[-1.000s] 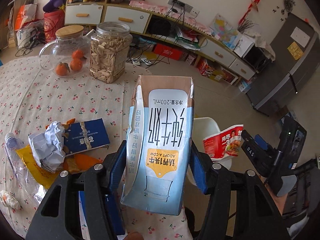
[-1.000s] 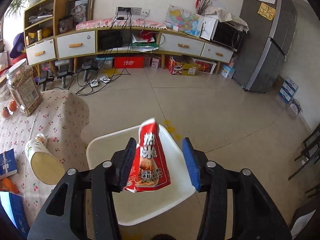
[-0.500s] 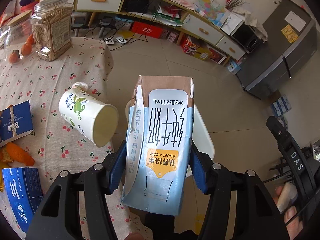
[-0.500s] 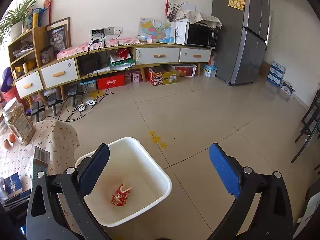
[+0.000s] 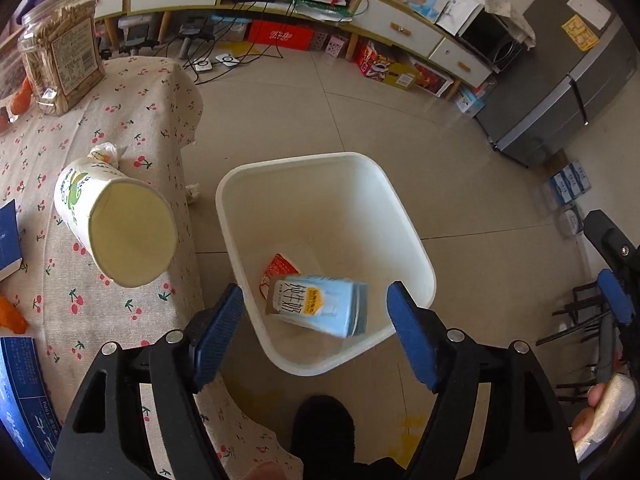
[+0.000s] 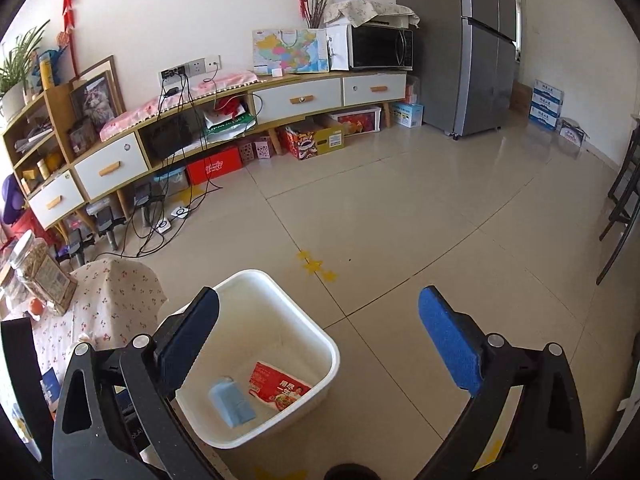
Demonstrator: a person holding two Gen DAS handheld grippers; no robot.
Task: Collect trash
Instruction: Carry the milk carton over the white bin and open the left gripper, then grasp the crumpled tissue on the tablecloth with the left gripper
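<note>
Both claws apart and empty, left claw (image 5: 316,320) just opening, milk carton (image 5: 316,304) dropped into bin (image 5: 304,164)

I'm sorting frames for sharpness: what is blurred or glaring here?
Left wrist view: the blue milk carton in the white bin is motion-smeared, the paper cup fairly sharp; floor glare near the fridge. Right wrist view: sharp overall, carton crisp, straight cabinet lines bowed by the fisheye, corners black.

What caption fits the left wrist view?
Open left hand-held gripper above the white bin, where a blue milk carton lies on a red wrapper.
</note>
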